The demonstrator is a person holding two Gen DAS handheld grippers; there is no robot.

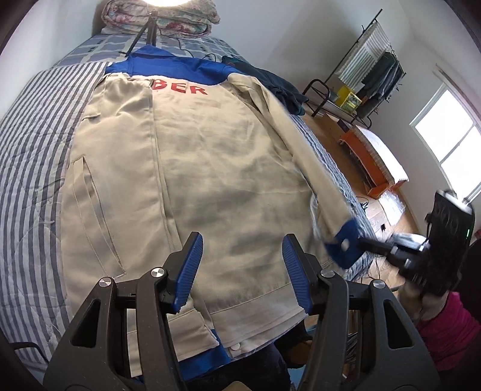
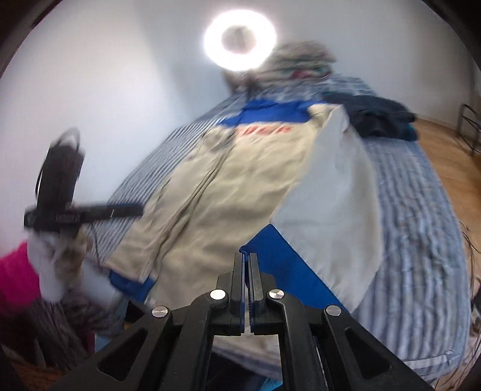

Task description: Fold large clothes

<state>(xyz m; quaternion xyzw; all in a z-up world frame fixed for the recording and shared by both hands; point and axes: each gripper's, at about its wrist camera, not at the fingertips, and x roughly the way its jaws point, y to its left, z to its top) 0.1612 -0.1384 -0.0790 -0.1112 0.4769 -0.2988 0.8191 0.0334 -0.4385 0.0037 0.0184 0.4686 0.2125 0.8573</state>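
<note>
A: What did the room look like, and what was everything lying on?

B: A bed (image 1: 27, 156) filled most of both views, covered with a quilted spread in blue-grey and white stripes. At its far end sat a rolled floral quilt (image 1: 159, 15), with a small black tripod (image 1: 144, 33) in front of it. The walls were plain white, the floor (image 2: 451, 156) was pale wood, a bright window (image 1: 451, 141) stood on one side, and a black metal clothes rack (image 1: 369, 69) held dark garments. A ring light (image 2: 239, 39) glowed above the bed.

A: And the garment?

B: A large beige jacket (image 1: 195, 168) lay spread flat on the bed, back up. It was matte woven cloth, softly creased, with a blue yoke and collar, blue hem band and red block letters across the shoulders. A heap of dark blue clothes (image 1: 276, 81) lay beside it near the bed's edge.

A: How were the tools?

B: The left tool (image 1: 242, 273) hung over the jacket's lower half with its ribbed blue pads spread wide, gripping nothing. The right tool (image 2: 246, 279) was pressed closed on the blue cuff (image 1: 345, 243) of one sleeve, holding that sleeve raised off the bed at the jacket's side. The right wrist view was blurred.
</note>
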